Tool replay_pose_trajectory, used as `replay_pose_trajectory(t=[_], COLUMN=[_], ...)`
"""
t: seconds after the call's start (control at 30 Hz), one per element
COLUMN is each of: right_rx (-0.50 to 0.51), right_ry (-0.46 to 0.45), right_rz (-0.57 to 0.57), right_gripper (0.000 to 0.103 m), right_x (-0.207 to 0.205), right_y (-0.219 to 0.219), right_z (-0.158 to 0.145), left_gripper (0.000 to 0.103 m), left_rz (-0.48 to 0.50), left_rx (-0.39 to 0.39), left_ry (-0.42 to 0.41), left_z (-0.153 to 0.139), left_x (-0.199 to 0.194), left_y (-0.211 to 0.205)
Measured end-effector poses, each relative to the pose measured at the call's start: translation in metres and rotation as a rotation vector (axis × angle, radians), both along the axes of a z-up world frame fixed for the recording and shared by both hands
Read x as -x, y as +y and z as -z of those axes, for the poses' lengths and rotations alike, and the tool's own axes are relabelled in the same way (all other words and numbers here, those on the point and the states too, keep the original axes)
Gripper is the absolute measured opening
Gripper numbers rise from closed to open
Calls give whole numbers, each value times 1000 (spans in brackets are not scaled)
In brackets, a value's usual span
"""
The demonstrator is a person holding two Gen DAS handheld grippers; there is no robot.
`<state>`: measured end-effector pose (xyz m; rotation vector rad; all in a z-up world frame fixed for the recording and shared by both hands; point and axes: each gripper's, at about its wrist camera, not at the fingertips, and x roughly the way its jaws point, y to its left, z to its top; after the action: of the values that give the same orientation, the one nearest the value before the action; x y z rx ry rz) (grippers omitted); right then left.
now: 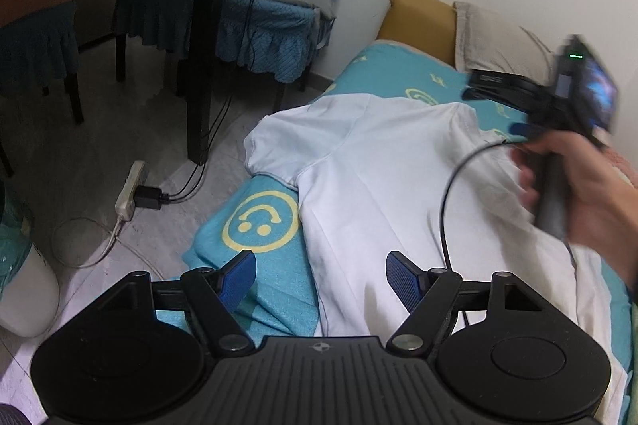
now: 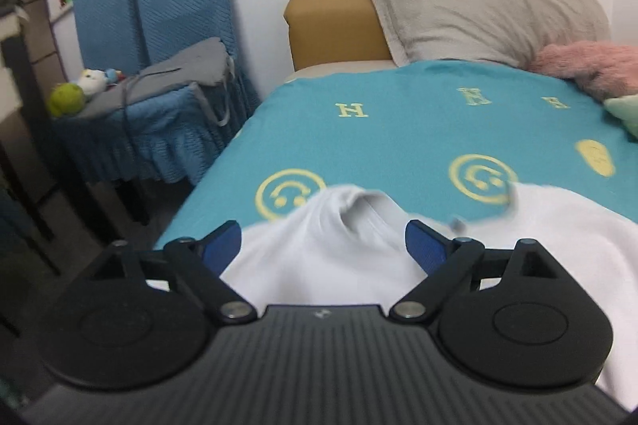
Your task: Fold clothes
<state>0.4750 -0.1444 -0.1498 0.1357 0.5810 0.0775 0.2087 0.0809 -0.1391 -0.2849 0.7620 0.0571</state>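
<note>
A white T-shirt [image 1: 382, 170] lies spread flat on the turquoise bedspread [image 1: 259, 221], its short sleeve at the left reaching the bed's edge. My left gripper [image 1: 321, 275] hovers open over the shirt's lower left side, nothing between its blue pads. In the left wrist view a hand [image 1: 590, 193] holds the right gripper [image 1: 494, 84] above the shirt's far right shoulder. Seen from the right wrist, the right gripper [image 2: 323, 245] stands open over the shirt [image 2: 331, 253] near its collar, holding nothing.
A grey pillow [image 2: 478, 10] and a tan headboard cushion [image 2: 335, 26] sit at the bed's head, with a pink plush [image 2: 590, 66] at the right. Blue-covered chairs [image 1: 263, 22], a dark table leg [image 1: 203, 66] and a power strip [image 1: 129, 191] with cables stand on the floor left of the bed.
</note>
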Motion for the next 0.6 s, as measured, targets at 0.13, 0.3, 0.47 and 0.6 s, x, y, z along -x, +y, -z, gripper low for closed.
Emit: replay_pose_trajectory(t=[0.13,0.3,0.47,0.6], right_rx=[-20,-61,-162,-261], right_ry=[8,65,30,-15], right_rz=[-2,-2,79,155], right_gripper=[91,91,91,90], right_x=[103,264,374,442], right_y=[-19,-57,-102,-138], right_z=[-35,-69,-72,-68], left_gripper=[74,73,73,73], left_rz=[46,139,230,204], left_rx=[-43,-61,-104,-138], left_ry=[-13,0,31,125], left_z=[-8,-18,-26,-22], left_x=[10,35,62,80], left_y=[-12,-22,-35,-29])
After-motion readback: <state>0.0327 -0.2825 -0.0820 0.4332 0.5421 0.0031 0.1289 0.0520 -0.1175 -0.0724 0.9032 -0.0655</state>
